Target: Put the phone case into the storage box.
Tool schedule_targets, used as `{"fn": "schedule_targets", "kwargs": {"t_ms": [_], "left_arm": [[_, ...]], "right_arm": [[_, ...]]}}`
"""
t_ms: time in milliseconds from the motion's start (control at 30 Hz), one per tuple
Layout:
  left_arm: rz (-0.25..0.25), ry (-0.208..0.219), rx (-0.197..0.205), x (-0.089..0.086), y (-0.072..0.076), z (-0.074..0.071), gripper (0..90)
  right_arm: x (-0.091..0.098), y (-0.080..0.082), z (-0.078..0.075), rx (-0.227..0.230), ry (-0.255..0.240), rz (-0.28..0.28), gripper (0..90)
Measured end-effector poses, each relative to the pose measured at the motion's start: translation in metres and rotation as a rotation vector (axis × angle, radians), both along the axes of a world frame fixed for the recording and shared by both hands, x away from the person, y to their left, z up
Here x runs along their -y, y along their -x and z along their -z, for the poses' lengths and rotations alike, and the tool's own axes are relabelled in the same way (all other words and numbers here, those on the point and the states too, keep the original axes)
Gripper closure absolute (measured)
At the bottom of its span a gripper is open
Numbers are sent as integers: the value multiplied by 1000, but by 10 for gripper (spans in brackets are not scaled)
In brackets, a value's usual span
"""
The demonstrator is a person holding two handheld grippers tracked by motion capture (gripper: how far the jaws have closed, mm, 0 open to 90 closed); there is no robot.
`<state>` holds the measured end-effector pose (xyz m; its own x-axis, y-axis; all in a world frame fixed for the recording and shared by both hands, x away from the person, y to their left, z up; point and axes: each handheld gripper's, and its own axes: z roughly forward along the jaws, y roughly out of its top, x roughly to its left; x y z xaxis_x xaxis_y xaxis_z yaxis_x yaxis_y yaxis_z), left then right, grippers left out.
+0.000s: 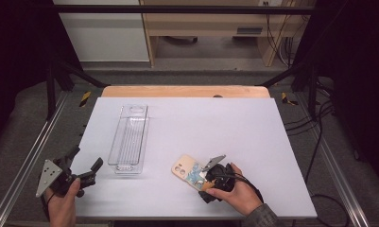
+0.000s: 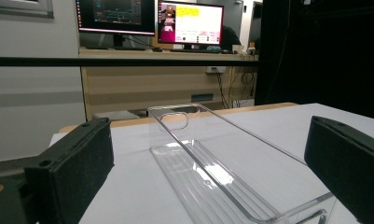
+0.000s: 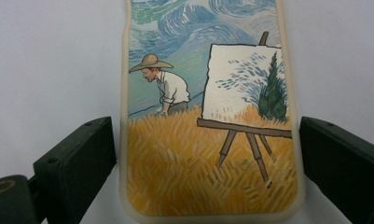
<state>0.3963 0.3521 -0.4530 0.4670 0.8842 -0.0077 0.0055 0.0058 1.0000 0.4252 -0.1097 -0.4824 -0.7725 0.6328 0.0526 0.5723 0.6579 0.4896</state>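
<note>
Right gripper view: jaws straddle phone case [image 3: 208, 154], not yet clamped. Next: squeeze, lift twd clear tray [image 1: 129, 139]. Left gripper [image 1: 85, 176] open, idle.

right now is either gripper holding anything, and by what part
Nothing is held yet. The right gripper has its open jaws on either side of the phone case's lower end, with small gaps showing. The left gripper is open, facing the clear tray.
</note>
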Motion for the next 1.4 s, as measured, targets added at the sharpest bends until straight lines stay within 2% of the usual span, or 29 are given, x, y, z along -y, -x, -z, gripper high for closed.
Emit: {"fn": "schedule_targets", "kwargs": {"t_ms": [200, 333, 567, 667, 767, 900, 1000, 1033, 1133, 1167, 1333, 1400], "left_arm": [[0, 0, 0, 0, 0, 0, 12], [-1, 1, 0, 0, 0, 0, 12], [1, 6, 1, 1, 1, -1, 12], [3, 3, 4, 1, 2, -2, 12], [6, 7, 10, 2, 3, -3, 13], [11, 7, 5, 4, 5, -5, 14], [16, 16, -1, 6, 5, -6, 14], [15, 5, -12, 9, 7, -8, 15], [28, 8, -23, 14, 9, -12, 13], [19, -1, -32, 15, 9, -14, 12], [-16, 20, -82, 29, 7, -23, 12], [-4, 10, -89, 36, 6, -28, 12]], "right_arm": [[-2, 0, 0, 5, 14, 2, 55], [-2, 0, -1, 4, 16, 9, 100], [-3, 0, -3, 3, 32, 2, 113], [-2, 0, -3, 8, 6, 14, 117], [0, -1, -5, 45, 0, 22, 119], [1, -2, -9, 105, -54, 43, 120], [0, -5, -10, 150, -73, 53, 119], [0, -6, -10, 164, -76, 61, 119], [-1, -10, -10, 219, -92, 86, 119], [0, -11, -10, 241, -98, 95, 118], [5, -19, -10, 317, -142, 167, 118], [7, -21, -10, 341, -163, 192, 118]]}}
